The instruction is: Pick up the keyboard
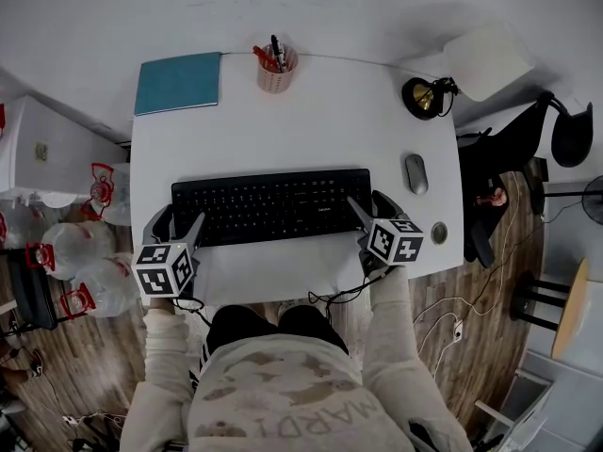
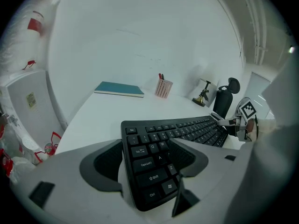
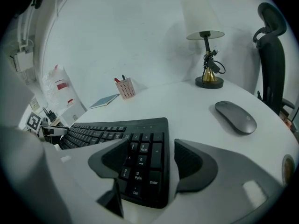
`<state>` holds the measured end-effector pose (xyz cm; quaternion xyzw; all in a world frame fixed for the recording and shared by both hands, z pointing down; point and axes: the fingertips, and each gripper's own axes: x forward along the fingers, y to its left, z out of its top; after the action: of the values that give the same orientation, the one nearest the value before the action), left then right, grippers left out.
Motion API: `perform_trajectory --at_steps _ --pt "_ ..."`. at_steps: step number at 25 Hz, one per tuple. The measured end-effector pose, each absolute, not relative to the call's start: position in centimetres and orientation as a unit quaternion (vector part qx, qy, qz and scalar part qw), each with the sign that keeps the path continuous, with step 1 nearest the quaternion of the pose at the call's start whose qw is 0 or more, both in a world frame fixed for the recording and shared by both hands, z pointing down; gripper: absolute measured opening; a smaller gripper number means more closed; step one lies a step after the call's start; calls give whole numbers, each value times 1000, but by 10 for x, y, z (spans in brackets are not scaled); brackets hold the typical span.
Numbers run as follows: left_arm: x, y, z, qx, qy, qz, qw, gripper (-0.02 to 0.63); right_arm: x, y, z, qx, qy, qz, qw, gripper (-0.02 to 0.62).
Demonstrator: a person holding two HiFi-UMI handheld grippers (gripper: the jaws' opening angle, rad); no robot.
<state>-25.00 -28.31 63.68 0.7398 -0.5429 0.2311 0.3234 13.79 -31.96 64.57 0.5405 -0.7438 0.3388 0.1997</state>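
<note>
White table (image 1: 311,130) on my feed: black keyboard (image 1: 271,205) near front, teal notebook (image 1: 178,83) back left, pen cup (image 1: 276,69) back middle, lamp (image 1: 424,97) back right, grey mouse (image 1: 415,173) right of keyboard.

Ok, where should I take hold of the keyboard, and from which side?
Probably both short ends, one gripper each, from its near long edge. The keyboard is long, thin and lies flat, so a one-end grip would likely tip it. The left gripper and right gripper, jaws open, straddle those ends.
</note>
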Motion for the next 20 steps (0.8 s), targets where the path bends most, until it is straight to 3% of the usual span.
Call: perform_trajectory --at_steps 20 --pt "-249 -275 645 717 -554 216 365 308 137 -320 649 519 -749 368 185 302"
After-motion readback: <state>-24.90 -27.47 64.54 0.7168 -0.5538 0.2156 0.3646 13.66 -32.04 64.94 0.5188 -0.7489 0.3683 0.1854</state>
